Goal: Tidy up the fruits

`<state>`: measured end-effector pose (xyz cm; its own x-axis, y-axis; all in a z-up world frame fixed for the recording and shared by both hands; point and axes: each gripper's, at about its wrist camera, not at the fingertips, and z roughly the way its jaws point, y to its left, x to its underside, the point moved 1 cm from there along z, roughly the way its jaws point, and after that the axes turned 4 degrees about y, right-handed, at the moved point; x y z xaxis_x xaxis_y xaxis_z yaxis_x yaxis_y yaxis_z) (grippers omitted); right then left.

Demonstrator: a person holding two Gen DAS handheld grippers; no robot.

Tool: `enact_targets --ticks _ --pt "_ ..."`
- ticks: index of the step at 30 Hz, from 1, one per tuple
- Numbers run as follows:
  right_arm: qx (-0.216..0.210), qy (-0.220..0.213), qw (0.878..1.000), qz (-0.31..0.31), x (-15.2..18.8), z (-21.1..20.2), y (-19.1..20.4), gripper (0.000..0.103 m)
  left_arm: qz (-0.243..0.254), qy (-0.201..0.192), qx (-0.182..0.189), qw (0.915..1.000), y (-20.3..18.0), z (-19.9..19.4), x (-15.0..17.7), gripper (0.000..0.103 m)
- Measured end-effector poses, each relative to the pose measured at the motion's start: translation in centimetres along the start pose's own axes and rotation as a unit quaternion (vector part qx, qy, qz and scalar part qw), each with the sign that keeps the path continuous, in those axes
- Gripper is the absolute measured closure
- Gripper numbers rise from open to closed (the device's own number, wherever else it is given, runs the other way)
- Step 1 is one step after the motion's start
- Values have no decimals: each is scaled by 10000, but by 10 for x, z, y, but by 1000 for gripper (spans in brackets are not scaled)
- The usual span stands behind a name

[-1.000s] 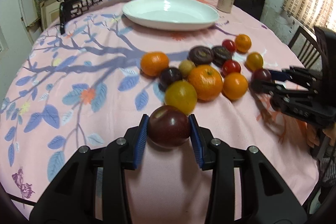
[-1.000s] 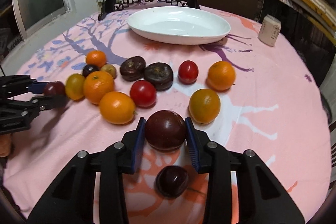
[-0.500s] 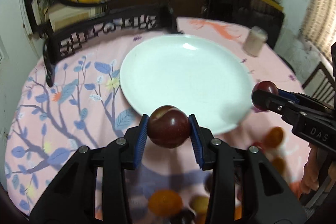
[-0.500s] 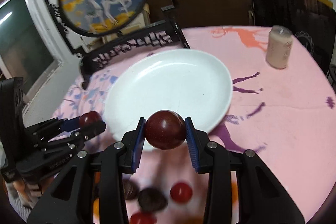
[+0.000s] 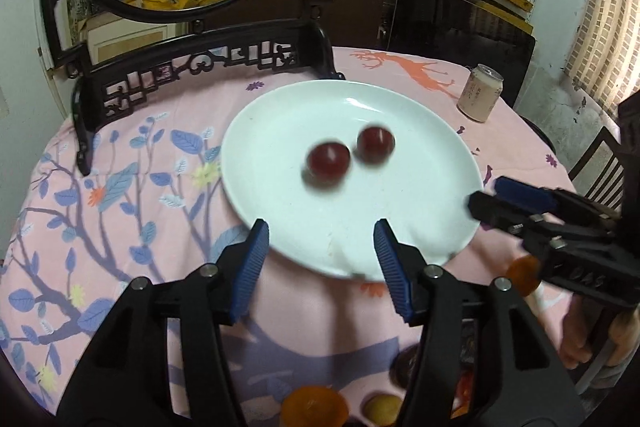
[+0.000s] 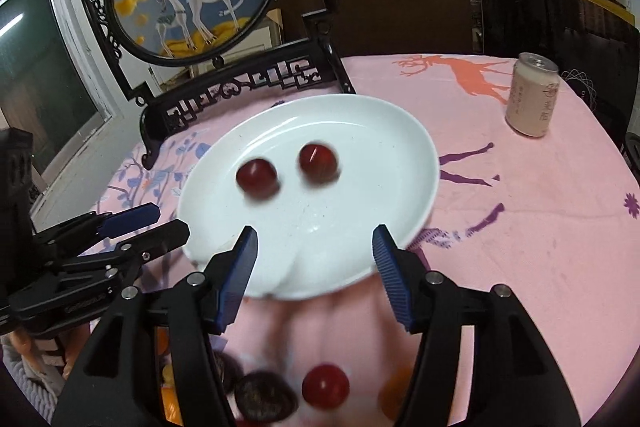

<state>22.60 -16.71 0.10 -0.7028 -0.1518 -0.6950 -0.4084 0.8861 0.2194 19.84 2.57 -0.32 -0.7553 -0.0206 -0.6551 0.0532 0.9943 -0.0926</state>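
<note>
Two dark red plums lie in the white plate [image 5: 420, 211], one on the left [image 5: 328, 161] and one on the right [image 5: 375, 143], both motion-blurred. They also show in the right wrist view, the left plum [image 6: 256, 175] and the right plum [image 6: 317, 159] in the plate [image 6: 400, 187]. My left gripper [image 5: 322, 263] is open and empty at the plate's near rim. My right gripper [image 6: 314, 265] is open and empty, also at the near rim. Each gripper shows at the side of the other's view.
More fruit lies on the pink cloth below the grippers: an orange [image 5: 314, 407], a red tomato [image 6: 325, 385], dark fruits [image 6: 264, 401]. A drink can [image 6: 530, 95] stands at the back right. A dark carved chair back [image 5: 192, 67] stands behind the plate.
Both grippers have opened and let go of their plums, which now lie in the plate. Both grippers have drawn back slightly toward the plate's near rim.
</note>
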Motion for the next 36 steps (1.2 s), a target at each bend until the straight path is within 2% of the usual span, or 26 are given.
enact_targets --ticks 4,6,8,13,19,24,28,31,32,33,36 --pt "1 -186 9998 71 8 -20 -1 42 -40 -69 -145 9999 10 -15 15 45" --pt "5 -191 9998 35 14 -26 2 40 -157 -65 -90 9998 16 -22 23 37" --pt "46 -125 9999 -31 22 -28 4 37 -248 55 -5 9997 22 -25 33 35" --pt "-8 193 9998 1 41 -30 1 37 -195 508 -11 9985 23 -27 65 35" --pt "-154 199 9992 312 48 -46 -15 37 -39 630 66 9980 18 -31 79 35" --pt "-203 261 9983 488 50 -46 -22 37 -2 823 116 9965 14 -28 88 35" --pt "-205 341 9978 530 52 -43 -24 37 222 874 102 9959 3 -24 92 36" --pt "-199 374 9975 559 53 -43 -25 37 449 743 -27 9962 -6 -26 94 43" --pt "-187 389 9974 573 54 -42 -26 37 471 737 25 9962 -7 -27 94 50" --pt "-179 408 9973 587 54 -41 -27 37 482 739 80 9961 -8 -27 94 54" --pt "-163 540 9961 682 58 -37 -33 37 533 709 68 9960 -10 -29 94 58"
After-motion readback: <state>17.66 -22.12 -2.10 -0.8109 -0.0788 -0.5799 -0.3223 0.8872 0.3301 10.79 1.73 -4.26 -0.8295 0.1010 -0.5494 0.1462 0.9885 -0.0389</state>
